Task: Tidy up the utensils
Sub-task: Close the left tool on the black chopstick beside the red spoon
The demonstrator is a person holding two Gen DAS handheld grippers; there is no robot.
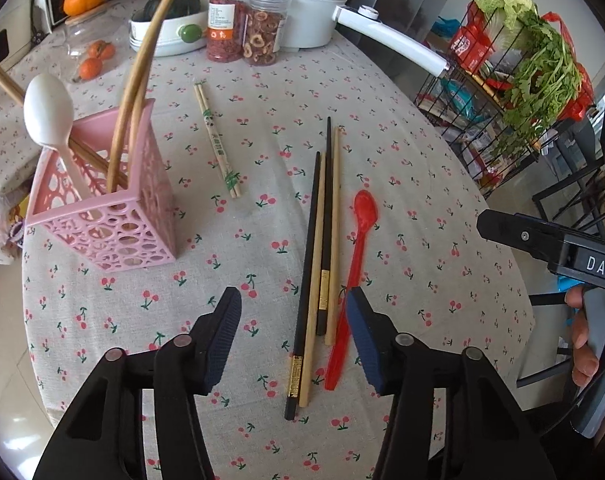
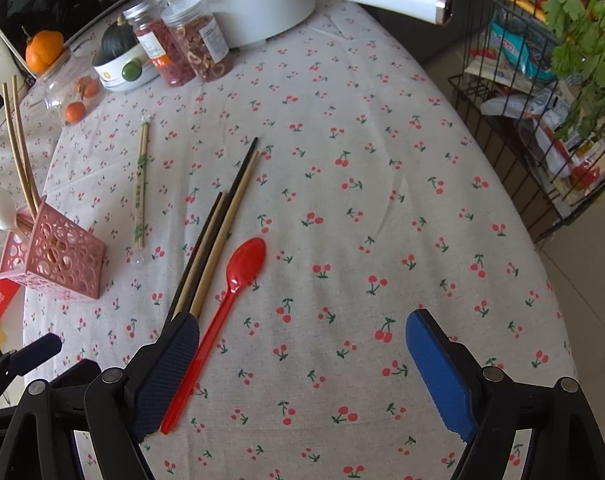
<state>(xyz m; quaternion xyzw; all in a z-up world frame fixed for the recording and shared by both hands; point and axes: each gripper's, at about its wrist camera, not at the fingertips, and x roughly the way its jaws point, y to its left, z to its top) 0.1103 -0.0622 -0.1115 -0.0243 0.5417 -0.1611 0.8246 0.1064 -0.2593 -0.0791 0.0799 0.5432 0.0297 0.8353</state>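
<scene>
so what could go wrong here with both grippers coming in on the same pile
1. The loose chopsticks lie tight together with the red spoon alongside; a pinch may catch several at once or scatter them.
2. The left gripper and right gripper, both open, hover over the same pile, so they could collide.
3. The pink holder already carries long sticks and a white spoon; a push could tip it.

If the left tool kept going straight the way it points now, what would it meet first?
Most likely the loose chopsticks lying between the left tool's open jaws, with the red spoon under its right finger; depth is uncertain.
</scene>
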